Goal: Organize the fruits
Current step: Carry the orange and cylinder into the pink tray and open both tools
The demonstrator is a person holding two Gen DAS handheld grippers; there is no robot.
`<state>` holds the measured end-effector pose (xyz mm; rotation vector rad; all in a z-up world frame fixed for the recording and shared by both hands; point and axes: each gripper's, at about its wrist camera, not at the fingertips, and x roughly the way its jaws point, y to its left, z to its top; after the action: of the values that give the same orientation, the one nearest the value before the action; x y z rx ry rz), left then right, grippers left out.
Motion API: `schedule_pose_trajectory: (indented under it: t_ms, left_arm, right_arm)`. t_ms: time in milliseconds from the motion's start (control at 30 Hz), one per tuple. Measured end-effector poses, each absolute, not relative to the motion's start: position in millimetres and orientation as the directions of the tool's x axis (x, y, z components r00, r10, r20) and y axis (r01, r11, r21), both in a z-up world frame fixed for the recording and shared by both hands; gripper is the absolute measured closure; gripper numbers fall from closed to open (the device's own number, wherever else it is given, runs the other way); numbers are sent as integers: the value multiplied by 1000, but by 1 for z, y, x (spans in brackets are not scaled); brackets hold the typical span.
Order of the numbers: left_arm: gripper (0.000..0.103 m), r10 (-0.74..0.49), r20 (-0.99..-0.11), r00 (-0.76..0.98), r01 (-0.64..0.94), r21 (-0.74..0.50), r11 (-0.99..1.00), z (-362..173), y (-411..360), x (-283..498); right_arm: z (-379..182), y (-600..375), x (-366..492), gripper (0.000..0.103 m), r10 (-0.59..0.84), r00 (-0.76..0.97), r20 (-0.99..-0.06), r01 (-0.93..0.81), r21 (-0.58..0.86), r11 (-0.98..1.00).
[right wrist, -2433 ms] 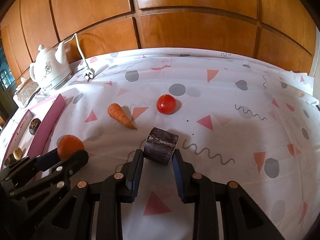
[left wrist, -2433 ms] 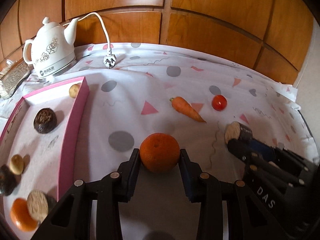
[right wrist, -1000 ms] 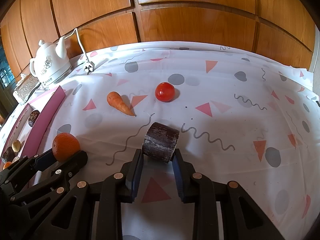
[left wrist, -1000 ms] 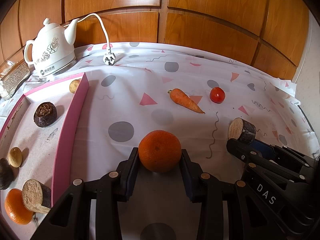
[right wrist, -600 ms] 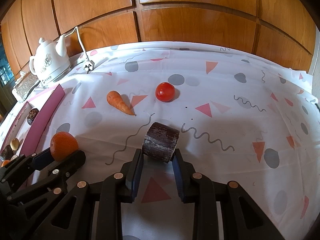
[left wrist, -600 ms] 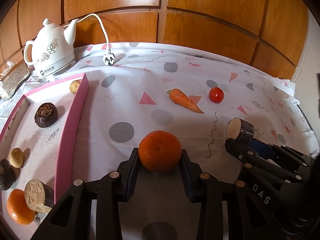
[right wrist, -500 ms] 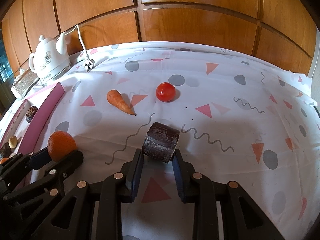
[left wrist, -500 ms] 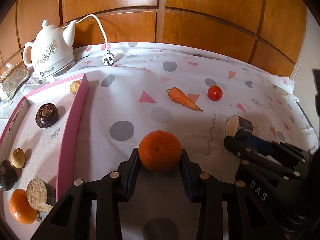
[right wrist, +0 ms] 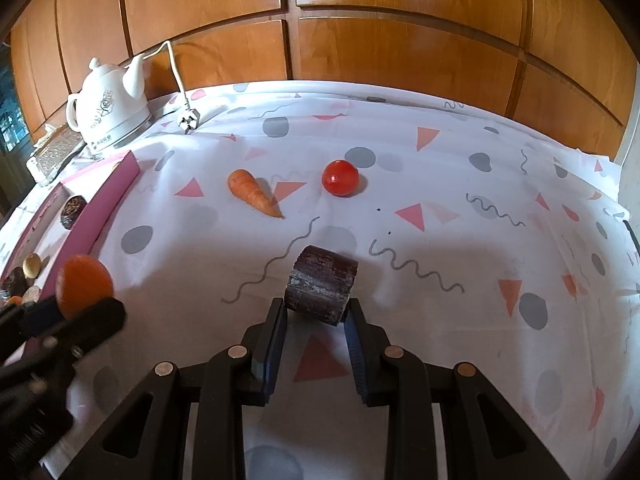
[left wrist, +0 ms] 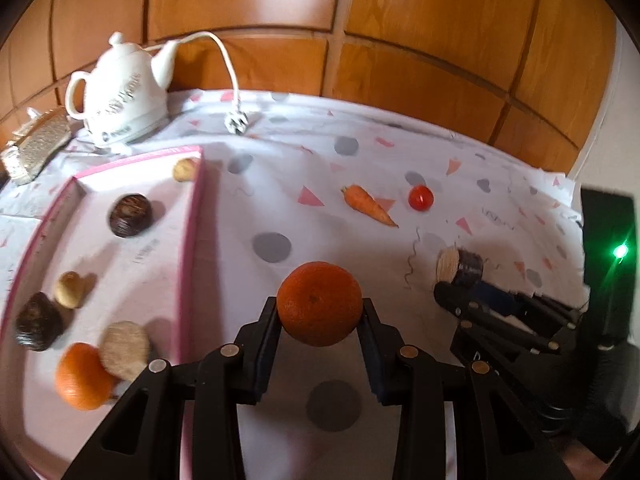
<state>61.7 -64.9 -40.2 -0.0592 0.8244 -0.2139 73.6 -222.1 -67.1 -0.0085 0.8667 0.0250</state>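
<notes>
Fruit first: my left gripper point(left wrist: 320, 312) clamps the round orange citrus point(left wrist: 319, 303) at its widest girth above the cloth, just right of the pink-rimmed tray point(left wrist: 191, 248) (firm, slightly slick, rolls easily). My right gripper point(right wrist: 317, 312) pinches the dark, stiff cylinder chunk point(right wrist: 322, 289).

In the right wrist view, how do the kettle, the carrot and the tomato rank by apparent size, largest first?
1. Kettle, clearly largest.
2. Carrot.
3. Tomato, only slightly smaller than the carrot; both lie at a similar distance.
</notes>
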Motion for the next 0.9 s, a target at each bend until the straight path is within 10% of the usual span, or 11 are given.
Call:
schedule_pose_trajectory:
  t_ms: [900]
  left_arm:
    - [64, 23, -675, 737, -169, -151, 974, -16, 79, 52]
  right_arm:
    - [-13, -90, 76, 76, 328, 636, -698, -393, 73, 917]
